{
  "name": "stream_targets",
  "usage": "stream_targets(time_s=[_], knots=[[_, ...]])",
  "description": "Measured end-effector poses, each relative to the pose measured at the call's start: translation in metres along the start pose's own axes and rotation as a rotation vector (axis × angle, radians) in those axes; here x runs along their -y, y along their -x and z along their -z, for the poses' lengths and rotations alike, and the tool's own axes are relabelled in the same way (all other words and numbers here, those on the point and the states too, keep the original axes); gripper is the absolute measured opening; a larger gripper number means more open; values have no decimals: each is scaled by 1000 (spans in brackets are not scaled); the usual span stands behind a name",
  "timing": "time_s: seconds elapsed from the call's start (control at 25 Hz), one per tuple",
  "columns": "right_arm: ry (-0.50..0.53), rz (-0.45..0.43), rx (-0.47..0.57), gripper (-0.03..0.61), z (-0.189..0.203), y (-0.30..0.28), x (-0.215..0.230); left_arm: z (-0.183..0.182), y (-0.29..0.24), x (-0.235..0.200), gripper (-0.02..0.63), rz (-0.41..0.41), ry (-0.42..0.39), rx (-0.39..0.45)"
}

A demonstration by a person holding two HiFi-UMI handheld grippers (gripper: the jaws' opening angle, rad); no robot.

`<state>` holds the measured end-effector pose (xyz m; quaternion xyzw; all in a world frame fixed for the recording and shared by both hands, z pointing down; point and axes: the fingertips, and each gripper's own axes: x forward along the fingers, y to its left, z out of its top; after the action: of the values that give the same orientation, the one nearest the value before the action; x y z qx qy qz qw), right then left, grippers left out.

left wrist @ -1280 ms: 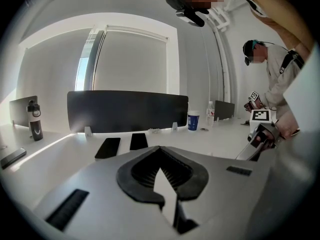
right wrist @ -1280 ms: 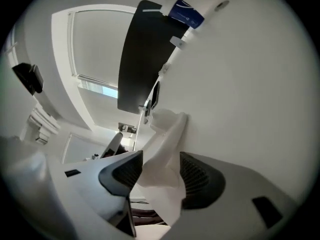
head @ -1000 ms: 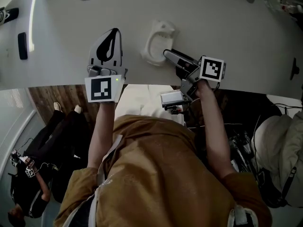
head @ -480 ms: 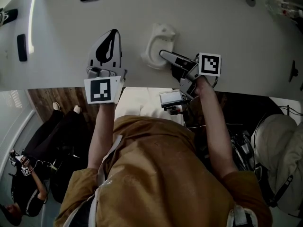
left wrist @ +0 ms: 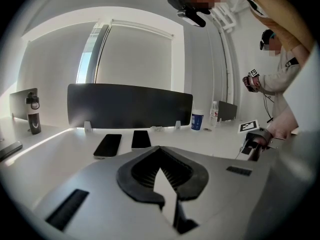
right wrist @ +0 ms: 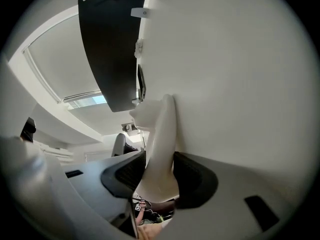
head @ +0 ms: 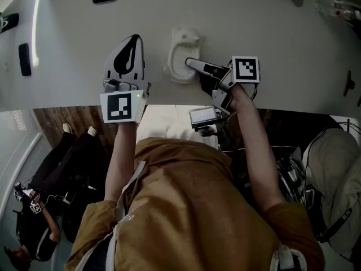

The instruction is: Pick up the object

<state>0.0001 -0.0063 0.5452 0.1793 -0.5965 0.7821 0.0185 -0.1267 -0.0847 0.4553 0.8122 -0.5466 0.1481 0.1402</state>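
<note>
A white cup-like object (head: pixel 181 52) stands on the white table (head: pixel 271 49), near its front edge. My right gripper (head: pixel 190 62) reaches it from the right, one finger (head: pixel 204 68) lying across its opening. In the right gripper view the object's white wall (right wrist: pixel 162 134) fills the gap between the two dark pads and touches both, as the right gripper (right wrist: pixel 159 160) jaws are closing on it. My left gripper (head: pixel 134 39) rests on the table to the object's left, apart from it. The left gripper (left wrist: pixel 160 156) is shut with nothing in it.
Two dark phones (left wrist: pixel 122 143) lie further back on the table, with a black screen (left wrist: pixel 130 106) behind them. A bottle (left wrist: pixel 32 115) stands far left and a blue cup (left wrist: pixel 197 120) at the right. A small dark item (head: pixel 23 55) lies at the table's left. Another person (head: pixel 34 208) is on the floor side.
My right gripper has moved left and forward onto the white object, and its jaws have narrowed around the object's wall. The left gripper has stayed in place.
</note>
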Motion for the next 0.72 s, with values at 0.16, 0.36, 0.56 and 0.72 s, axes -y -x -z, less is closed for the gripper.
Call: stream_targets(time_s=[0.16,0.36,0.56,0.72], knots=[[-40,-48,-7,173,3,-4,-5,-1,1,0,6,5,3,0],[-90,-112,16,166,3,-1,-7,2,3,-2,6,4,4,-4],[-79,-144,60,155,-3,2,-8,5,4,-4,6,1,10,-9],[-31,-154,94,152,-7,5,-11,4,4,-2,6,3,7,-7]])
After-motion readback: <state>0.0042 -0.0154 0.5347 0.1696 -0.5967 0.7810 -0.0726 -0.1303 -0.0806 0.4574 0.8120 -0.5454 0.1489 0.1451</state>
